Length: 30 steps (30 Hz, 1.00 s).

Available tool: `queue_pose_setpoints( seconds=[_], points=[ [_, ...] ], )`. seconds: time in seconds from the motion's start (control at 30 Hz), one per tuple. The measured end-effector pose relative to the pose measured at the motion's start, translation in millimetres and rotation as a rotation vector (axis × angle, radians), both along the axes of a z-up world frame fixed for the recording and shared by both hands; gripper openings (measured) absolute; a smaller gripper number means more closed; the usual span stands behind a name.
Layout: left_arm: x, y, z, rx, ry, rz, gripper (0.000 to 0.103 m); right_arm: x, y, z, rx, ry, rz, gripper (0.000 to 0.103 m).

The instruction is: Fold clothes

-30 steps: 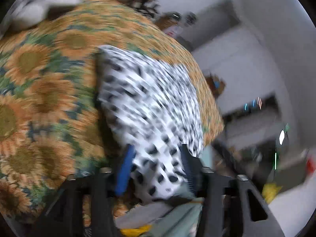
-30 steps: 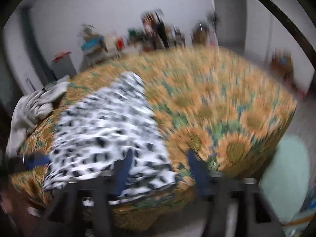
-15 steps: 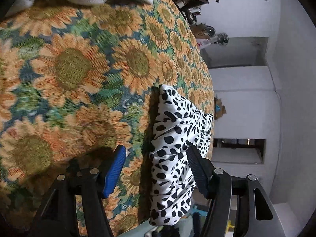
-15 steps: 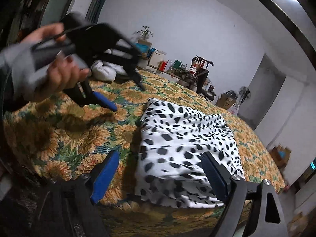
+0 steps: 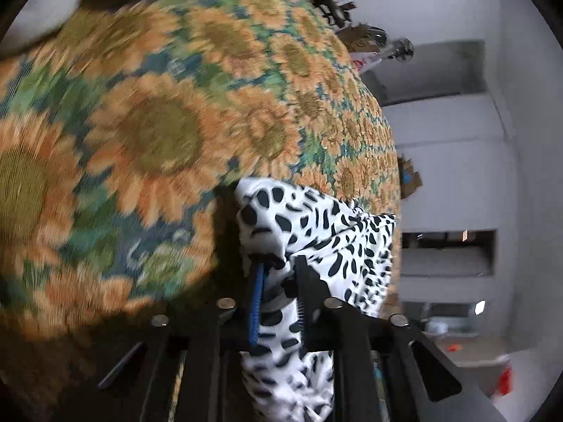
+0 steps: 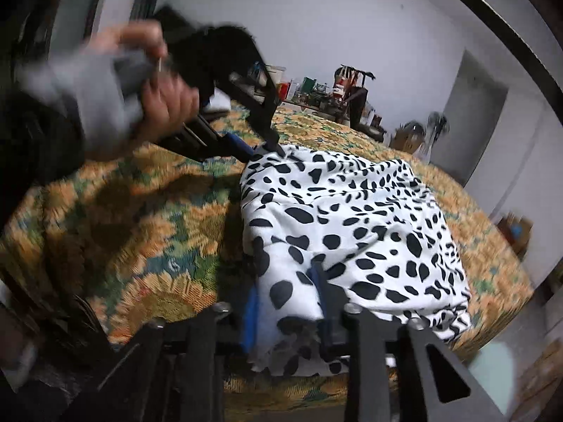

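Observation:
A white garment with black spots (image 6: 355, 218) lies flattened on a sunflower-patterned bedspread (image 6: 140, 211). My right gripper (image 6: 286, 281) is at the garment's near left corner, its jaws closing with bunched cloth pinched between the blue pad and the black finger. My left gripper (image 5: 279, 269) is closing on the far left corner (image 5: 260, 207), a fold of cloth caught between its pads. In the right wrist view the left gripper (image 6: 265, 144), held by a hand in a grey sleeve (image 6: 95, 91), touches that far corner.
A pale heap of clothing (image 5: 38, 3) lies further up the bed. Cluttered furniture (image 6: 337, 88) and a fan (image 6: 436, 123) stand along the far wall. The bed's edge drops off just below the garment's near hem (image 6: 352, 383).
Both grippers have come down onto the garment's left edge, and their wide jaws have narrowed onto the cloth. The left gripper moved from above the bedspread to the far corner.

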State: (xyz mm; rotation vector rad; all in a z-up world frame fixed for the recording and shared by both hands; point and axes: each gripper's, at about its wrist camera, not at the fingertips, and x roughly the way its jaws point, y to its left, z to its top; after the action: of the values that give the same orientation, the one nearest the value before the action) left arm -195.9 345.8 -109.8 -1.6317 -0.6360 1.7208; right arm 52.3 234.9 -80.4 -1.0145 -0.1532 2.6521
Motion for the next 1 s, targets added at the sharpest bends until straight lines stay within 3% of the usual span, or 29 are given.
queue_pose_setpoints(
  seconds=[0.1, 0.2, 0.4, 0.47, 0.5, 0.53, 0.6, 0.67, 0.77, 0.8, 0.83, 0.9, 0.93, 0.97, 1.0],
  points=[
    [-9.0, 8.0, 2.7, -0.03, 0.072, 0.014, 0.004, 15.2, 9.6, 8.0, -0.102, 0.008, -0.016, 0.018],
    [-23.9, 15.4, -8.9, -0.039, 0.053, 0.025, 0.003, 25.1, 8.0, 5.3, -0.12, 0.007, -0.013, 0.017],
    [-25.1, -10.7, 0.5, 0.07, 0.027, 0.089, 0.003, 40.4, 5.4, 11.0, -0.175, 0.016, 0.012, 0.016],
    [-13.8, -24.0, 7.5, 0.05, 0.025, 0.081, 0.022, 48.8, 7.4, 18.4, -0.183, 0.041, 0.023, 0.019],
    [-8.8, -31.0, 9.7, 0.048, 0.016, 0.075, 0.052, 53.1, 8.5, 22.7, -0.183, 0.056, 0.028, 0.024],
    [-5.4, -36.6, 9.8, 0.057, -0.005, 0.066, 0.071, 56.4, 8.4, 27.1, -0.168, 0.074, 0.037, 0.039],
    [0.9, -38.6, 8.6, 0.065, -0.034, 0.051, 0.071, 58.6, 5.3, 33.1, -0.11, 0.11, 0.065, 0.055],
    [12.0, -31.4, 5.7, -0.013, -0.026, 0.026, 0.07, 52.6, -1.0, 29.8, -0.045, 0.116, 0.112, 0.061],
    [23.5, -20.6, 8.6, -0.119, 0.005, -0.003, 0.055, 38.6, -16.5, 13.2, 0.081, 0.08, 0.202, 0.071],
    [25.5, -14.6, 13.5, -0.12, 0.023, -0.019, 0.039, 33.4, -20.3, 6.2, 0.122, 0.059, 0.222, 0.071],
    [27.1, -7.5, 14.8, -0.115, 0.013, -0.047, 0.032, 28.0, -23.2, -0.9, 0.157, 0.032, 0.237, 0.07],
    [26.3, 2.8, 14.9, -0.126, -0.001, -0.063, 0.029, 21.8, -20.8, -10.1, 0.199, 0.017, 0.227, 0.069],
    [25.1, 7.2, 14.4, -0.136, -0.006, -0.062, 0.023, 19.3, -15.7, -12.3, 0.198, 0.015, 0.21, 0.067],
    [23.9, 11.5, 13.9, -0.145, -0.011, -0.061, 0.021, 16.8, -8.3, -13.1, 0.182, 0.013, 0.186, 0.063],
    [22.7, 15.9, 13.5, -0.155, -0.016, -0.061, 0.016, 14.3, -0.8, -13.8, 0.165, 0.01, 0.163, 0.046]
  ],
)
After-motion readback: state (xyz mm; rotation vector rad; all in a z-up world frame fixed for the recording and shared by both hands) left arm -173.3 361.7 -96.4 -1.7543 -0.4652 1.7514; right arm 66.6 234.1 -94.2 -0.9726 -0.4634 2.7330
